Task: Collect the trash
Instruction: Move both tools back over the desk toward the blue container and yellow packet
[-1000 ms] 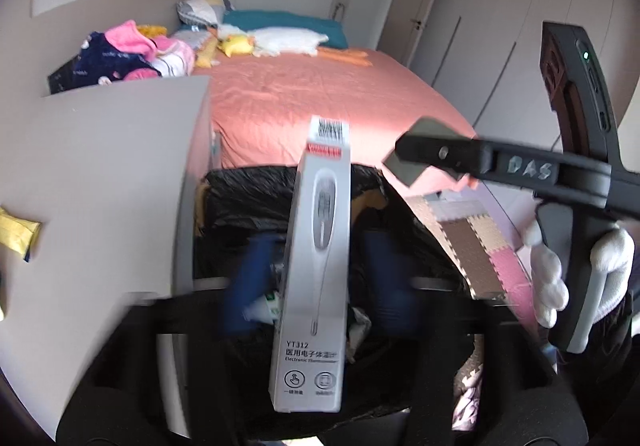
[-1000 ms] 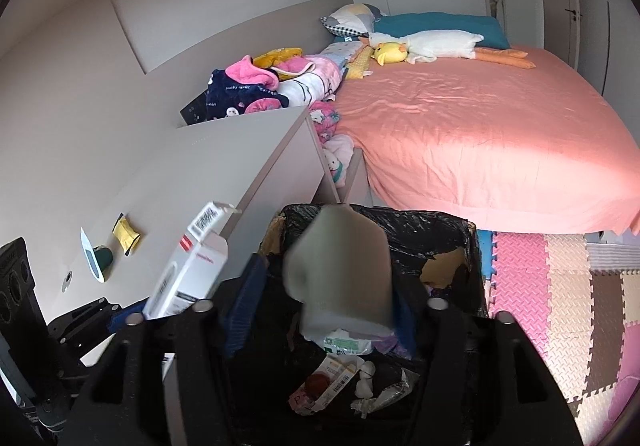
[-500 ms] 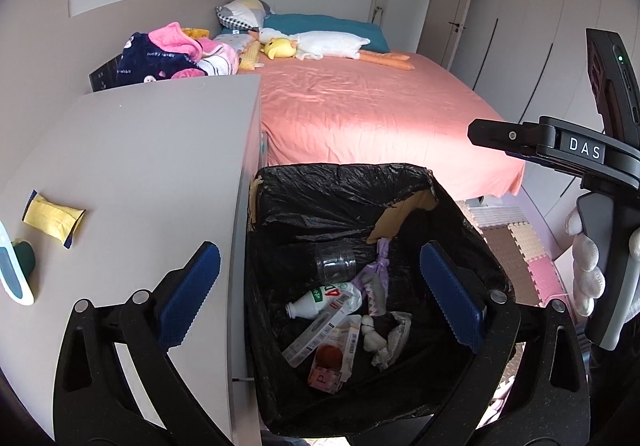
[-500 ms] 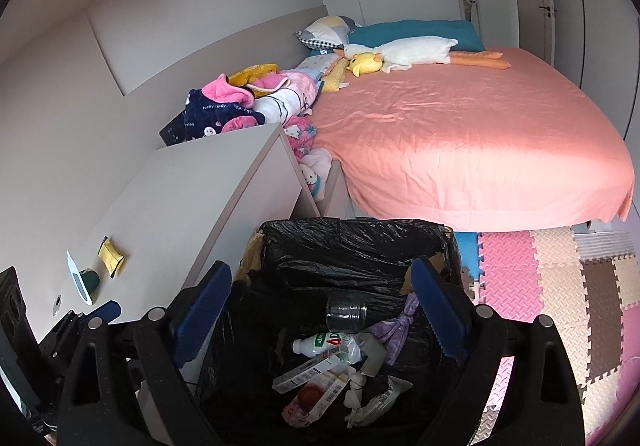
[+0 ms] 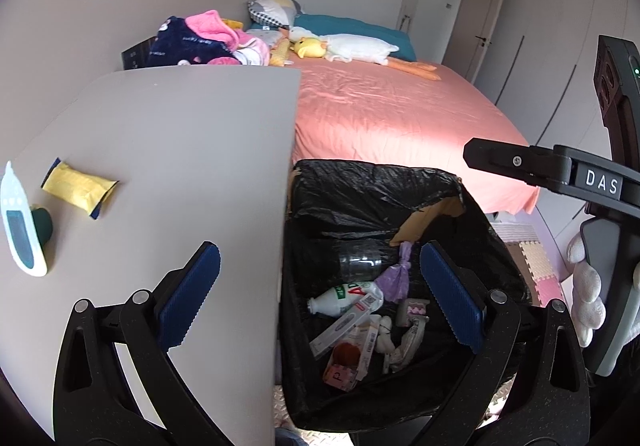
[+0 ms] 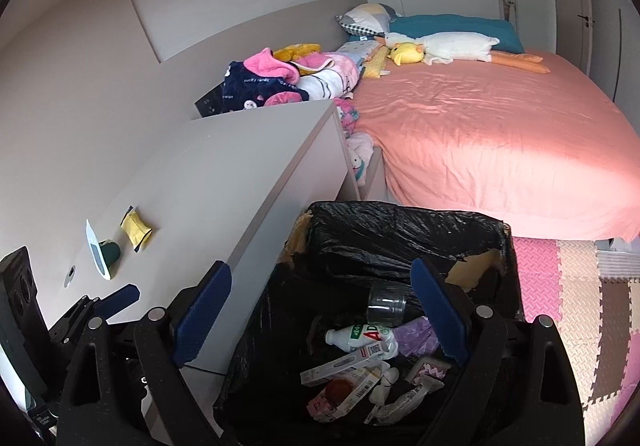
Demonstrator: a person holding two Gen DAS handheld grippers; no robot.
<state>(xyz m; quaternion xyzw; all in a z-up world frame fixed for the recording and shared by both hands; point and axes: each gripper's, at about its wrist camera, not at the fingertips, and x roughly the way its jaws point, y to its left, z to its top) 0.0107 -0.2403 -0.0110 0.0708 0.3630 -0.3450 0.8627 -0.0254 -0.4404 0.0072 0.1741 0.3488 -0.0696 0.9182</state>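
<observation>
A bin lined with a black bag stands beside a grey desk. Inside lie a white thermometer box, a white bottle, a clear bottle and purple wrapping. My left gripper is open and empty over the desk edge and bin. My right gripper is open and empty above the bin; its body also shows in the left wrist view. A yellow packet lies on the desk.
The grey desk also carries a white and teal device. A bed with a pink sheet lies behind, with pillows and clothes. Foam floor mats lie at the right.
Both grippers opened. The thermometer box left my left gripper and a pale item left my right gripper; both dropped into the bin. Both grippers then shifted left toward the desk.
</observation>
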